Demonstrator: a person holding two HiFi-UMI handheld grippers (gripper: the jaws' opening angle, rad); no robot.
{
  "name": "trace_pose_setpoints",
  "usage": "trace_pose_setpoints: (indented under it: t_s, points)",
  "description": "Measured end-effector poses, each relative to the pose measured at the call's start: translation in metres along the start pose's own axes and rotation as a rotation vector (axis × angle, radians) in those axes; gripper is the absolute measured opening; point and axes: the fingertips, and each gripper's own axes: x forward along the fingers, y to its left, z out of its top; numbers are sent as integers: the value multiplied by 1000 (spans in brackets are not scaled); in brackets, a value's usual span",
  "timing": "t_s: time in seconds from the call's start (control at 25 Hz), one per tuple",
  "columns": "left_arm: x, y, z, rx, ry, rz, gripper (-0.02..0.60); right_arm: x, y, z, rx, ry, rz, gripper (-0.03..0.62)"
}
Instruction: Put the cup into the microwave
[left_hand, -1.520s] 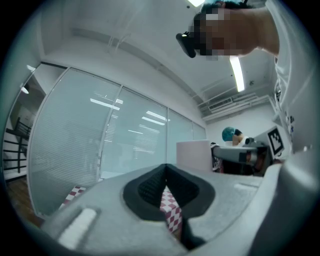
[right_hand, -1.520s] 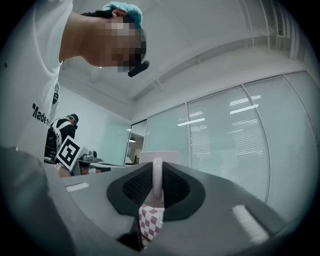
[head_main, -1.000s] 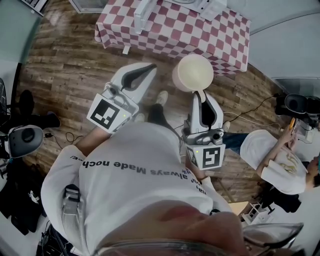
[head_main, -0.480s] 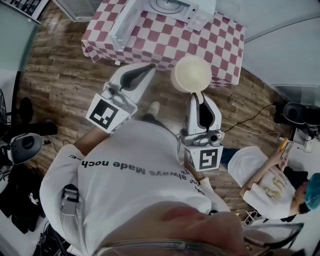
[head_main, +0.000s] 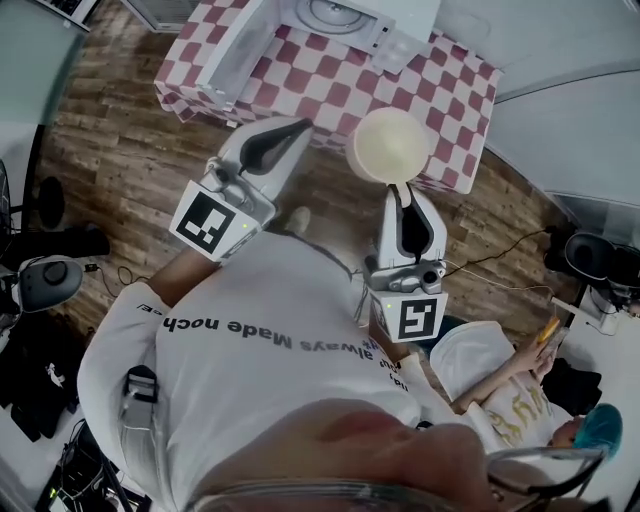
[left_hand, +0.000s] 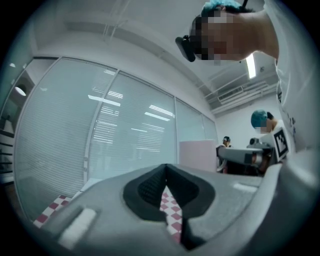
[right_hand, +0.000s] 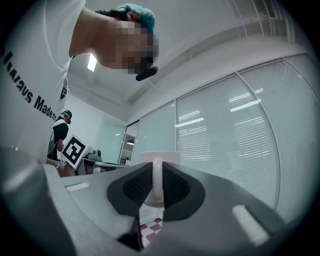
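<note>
A cream cup (head_main: 390, 145) hangs in the air just short of the table's near edge, with my right gripper (head_main: 401, 192) shut on its handle. In the right gripper view the white handle (right_hand: 157, 180) stands upright between the dark pads, the cup body (right_hand: 159, 157) beyond it. The white microwave (head_main: 345, 14) sits on the red-and-white checked table (head_main: 445, 85), its door (head_main: 235, 60) swung open to the left. My left gripper (head_main: 292, 130) is held beside the cup, shut and empty; its view shows the pads (left_hand: 150, 186) meeting at the tips.
A person in white (head_main: 505, 395) sits on the floor at the lower right. Cables (head_main: 500, 245) trail over the wooden floor by dark equipment (head_main: 595, 255). More black gear (head_main: 45, 285) stands at the left. Glass walls with blinds (left_hand: 120, 135) line the room.
Both grippers and the cup have moved forward to the table. The microwave and its open door now show larger at the top. The seated person has slid to the lower right.
</note>
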Motion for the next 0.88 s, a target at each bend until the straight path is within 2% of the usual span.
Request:
trace_pose_setpoints:
  t_s: [0.24,0.48,0.88]
  points:
    - [23,15,-9,5,14,13,3,18,-25,-13,21,6,-5,38]
    - [39,52,-7,-4,2,32,3,57,-32,-16,22,-2,25,38]
    - [44,156,1,-23,-13,44,3,164,-25,-29,-2,14,35,38]
